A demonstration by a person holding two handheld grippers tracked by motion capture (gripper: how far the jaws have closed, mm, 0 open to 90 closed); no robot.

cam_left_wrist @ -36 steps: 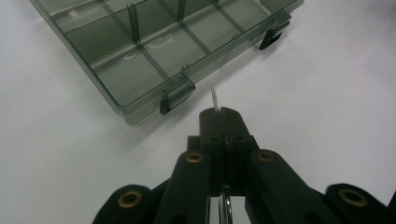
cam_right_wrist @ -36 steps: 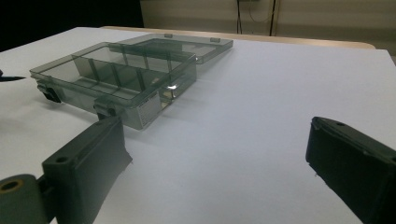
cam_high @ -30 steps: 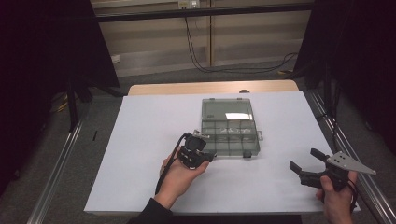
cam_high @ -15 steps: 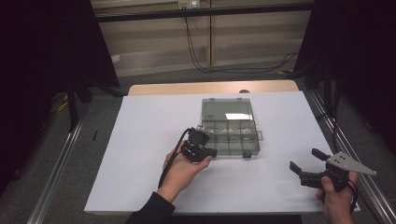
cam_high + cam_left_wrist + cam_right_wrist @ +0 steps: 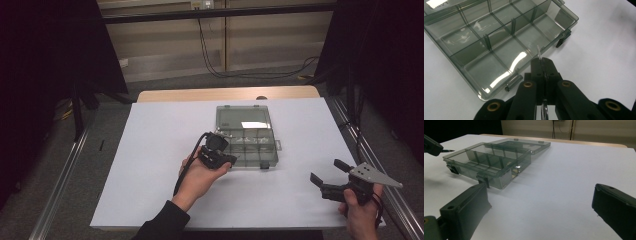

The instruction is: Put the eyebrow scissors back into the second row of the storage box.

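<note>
Left claw (image 5: 226,159) shut tight on a thin little ring (image 5: 538,53). Ring standing up on its edge, top of it poking out past the black tips. Held over the white table (image 5: 150,150), right at the near wall of the see-through box (image 5: 499,88), between the two small clasps on that wall.

Box just ahead of the ring and a bit to the left in the left gripper view. Long side of the box running from low left to high right there. Lid (image 5: 242,116) open and lying flat behind the box. Many small pockets inside, split by thin walls. Nearest pocket right past the wall, so probably just a small push forward and then letting go.

Right claw (image 5: 327,171) wide open, nothing in it. Sitting low near the right edge of the table, well apart from the box. Left hand much nearer, so most likely a job for the left one.

Writing: a small pale sticker on the end wall of the box (image 5: 505,179) in the right gripper view, too small to read. A bright patch on the lid in the high view, maybe a label, maybe just shine. Cannot tell which. No brand name to be read anywhere.
</note>
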